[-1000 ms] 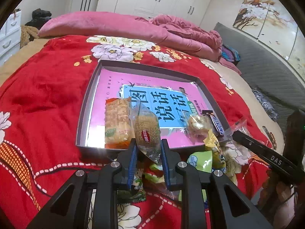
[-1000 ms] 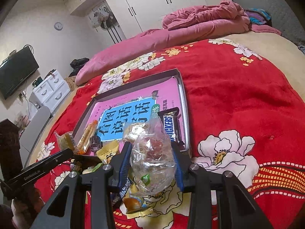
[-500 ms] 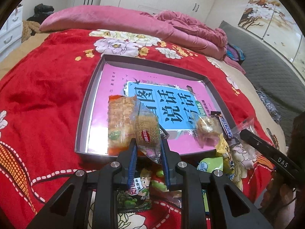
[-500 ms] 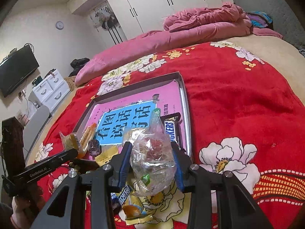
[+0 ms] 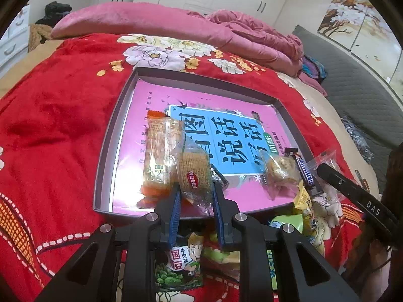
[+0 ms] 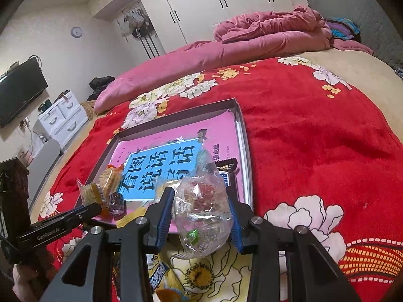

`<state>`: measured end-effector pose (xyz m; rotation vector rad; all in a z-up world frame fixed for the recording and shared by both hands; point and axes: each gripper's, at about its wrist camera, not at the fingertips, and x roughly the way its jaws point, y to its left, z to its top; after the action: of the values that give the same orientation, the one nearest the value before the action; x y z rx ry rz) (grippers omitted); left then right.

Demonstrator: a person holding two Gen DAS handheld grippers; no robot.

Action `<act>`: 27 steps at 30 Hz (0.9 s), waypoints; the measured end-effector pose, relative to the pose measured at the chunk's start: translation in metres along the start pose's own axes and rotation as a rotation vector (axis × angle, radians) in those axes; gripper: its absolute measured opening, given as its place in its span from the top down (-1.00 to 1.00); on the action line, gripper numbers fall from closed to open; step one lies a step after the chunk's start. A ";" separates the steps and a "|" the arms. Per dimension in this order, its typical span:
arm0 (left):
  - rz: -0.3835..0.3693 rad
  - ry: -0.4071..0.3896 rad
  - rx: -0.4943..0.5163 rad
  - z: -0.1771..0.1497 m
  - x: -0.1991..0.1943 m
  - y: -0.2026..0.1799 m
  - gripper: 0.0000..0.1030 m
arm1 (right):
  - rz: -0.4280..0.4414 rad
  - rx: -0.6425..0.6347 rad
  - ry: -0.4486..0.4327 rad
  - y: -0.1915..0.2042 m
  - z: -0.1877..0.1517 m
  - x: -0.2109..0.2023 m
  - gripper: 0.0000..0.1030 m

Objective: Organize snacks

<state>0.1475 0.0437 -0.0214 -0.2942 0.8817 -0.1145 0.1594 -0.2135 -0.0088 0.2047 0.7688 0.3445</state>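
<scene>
Right now the left gripper (image 5: 195, 196) has its jaws closed on a clear-wrapped brown biscuit (image 5: 195, 176), held just past the near rim of the grey tray (image 5: 108, 151). Beyond the jaws and a little to their left, an orange-wrapped cracker pack (image 5: 160, 156) lies on the pink book (image 5: 156, 100) that lines the tray, touching the held biscuit's wrapper. To the right of the jaws a clear bag of pale pastry (image 5: 279, 171) and a dark chocolate bar (image 5: 303, 168) sit near the tray's right corner. Under the jaws, on the red blanket (image 5: 55, 125), lies a green snack packet (image 5: 181, 266) among other wrappers.

The right gripper (image 6: 200, 216) has its jaws closed on a crumpled clear bag (image 6: 201, 214) with reddish sweets inside, held above the tray's near right corner. The chocolate bar (image 6: 226, 173) lies just beyond these jaws. Below them, yellow wrappers (image 6: 163, 276) rest on the blanket.
</scene>
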 end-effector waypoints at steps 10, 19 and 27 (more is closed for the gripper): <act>0.010 0.006 -0.008 0.003 0.006 0.003 0.53 | -0.015 0.010 0.006 -0.004 0.004 0.010 0.21; 0.016 0.010 -0.013 0.004 0.010 0.004 0.53 | -0.029 0.006 0.015 -0.004 0.005 0.020 0.21; 0.016 0.010 -0.015 0.005 0.011 0.004 0.53 | -0.035 -0.009 0.030 -0.001 0.005 0.028 0.21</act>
<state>0.1576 0.0463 -0.0277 -0.3002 0.8952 -0.0947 0.1817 -0.2039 -0.0235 0.1775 0.7989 0.3189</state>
